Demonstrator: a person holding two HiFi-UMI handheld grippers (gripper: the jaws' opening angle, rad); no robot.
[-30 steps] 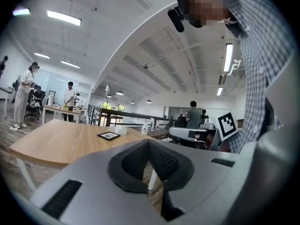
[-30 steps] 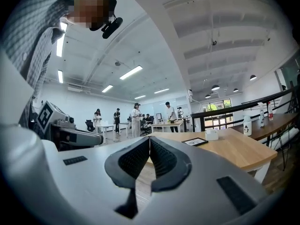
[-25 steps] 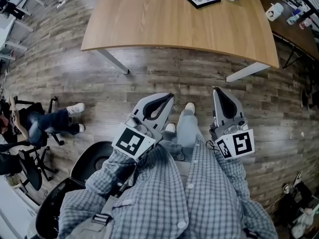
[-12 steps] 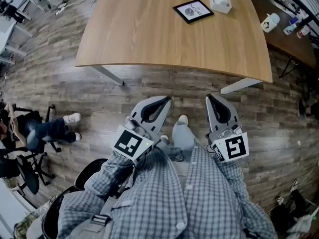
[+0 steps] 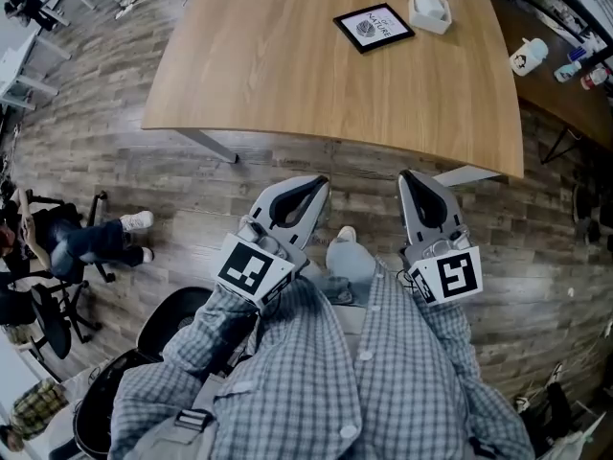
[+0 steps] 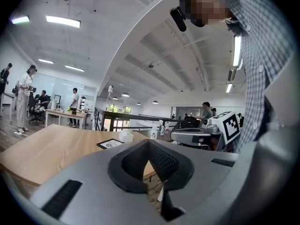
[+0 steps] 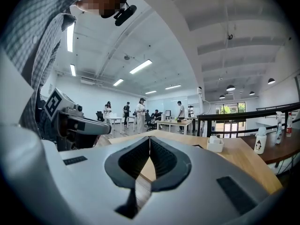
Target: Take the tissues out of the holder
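The white tissue holder (image 5: 430, 10) with tissues stands far across the wooden table (image 5: 287, 65), next to a black-framed picture (image 5: 374, 27). Both grippers hang over the floor in front of the table's near edge, well short of the holder. My left gripper (image 5: 321, 180) is shut with nothing between its jaws, and my right gripper (image 5: 407, 175) is shut and empty too. The left gripper view shows the holder (image 6: 125, 136) small beyond the closed left gripper (image 6: 149, 142). In the right gripper view the holder (image 7: 215, 144) sits right of the closed right gripper (image 7: 150, 138).
A white mug (image 5: 529, 56) and bottles stand on a darker desk at the right. Angled table legs (image 5: 215, 123) reach down to the plank floor. A seated person (image 5: 86, 242) and office chairs are at the left, and a black chair (image 5: 177, 319) is close behind my left arm.
Both grippers have moved forward together toward the table's near edge, which now lies closer to their tips. Both stay shut and empty.
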